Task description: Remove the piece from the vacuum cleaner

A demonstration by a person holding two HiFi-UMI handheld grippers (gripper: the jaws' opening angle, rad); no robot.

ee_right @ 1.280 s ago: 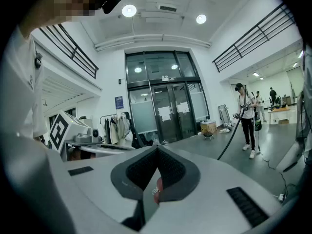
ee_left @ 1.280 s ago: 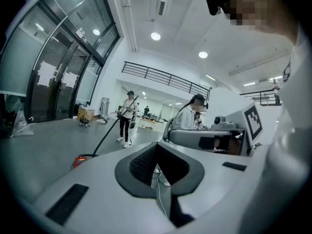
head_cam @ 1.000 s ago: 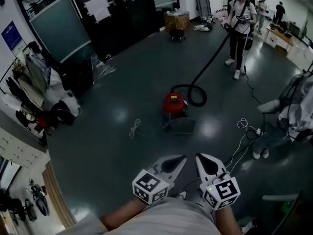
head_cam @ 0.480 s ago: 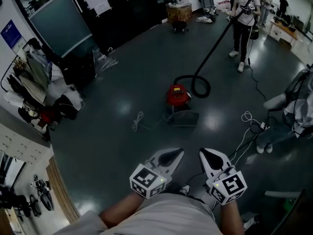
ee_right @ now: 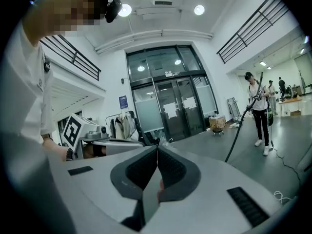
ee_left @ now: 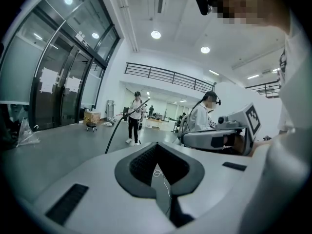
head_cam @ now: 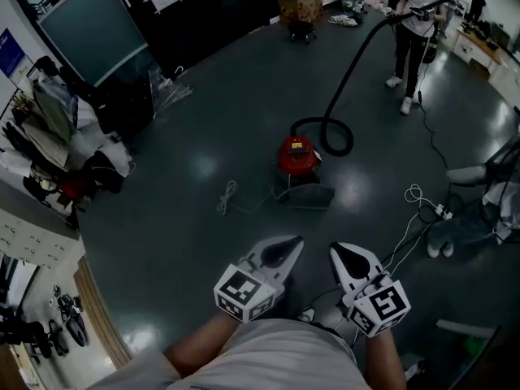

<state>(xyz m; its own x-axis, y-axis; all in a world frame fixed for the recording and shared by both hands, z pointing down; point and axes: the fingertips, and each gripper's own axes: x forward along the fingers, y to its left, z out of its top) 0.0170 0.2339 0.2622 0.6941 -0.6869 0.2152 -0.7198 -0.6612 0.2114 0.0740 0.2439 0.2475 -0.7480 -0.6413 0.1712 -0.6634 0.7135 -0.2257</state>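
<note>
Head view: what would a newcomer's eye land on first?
The red vacuum cleaner stands alone mid-floor, the only bright colour in the dim hall. Its black hose loops once beside it, then runs up to a person at the upper right who holds the far end. At the bottom edge, the left gripper and right gripper sit side by side, both shut and empty.

1. Head view: high up, facing steeply down at the floor (head_cam: 162, 218); left gripper (head_cam: 297, 241) and right gripper (head_cam: 332, 249) near, vacuum cleaner (head_cam: 297, 154) well ahead.
2. Left gripper view: low, nearly level, along its jaws.
3. Right gripper view: same, toward glass doors (ee_right: 175, 106).
4. All three share the standing person (head_cam: 416, 15).
</note>
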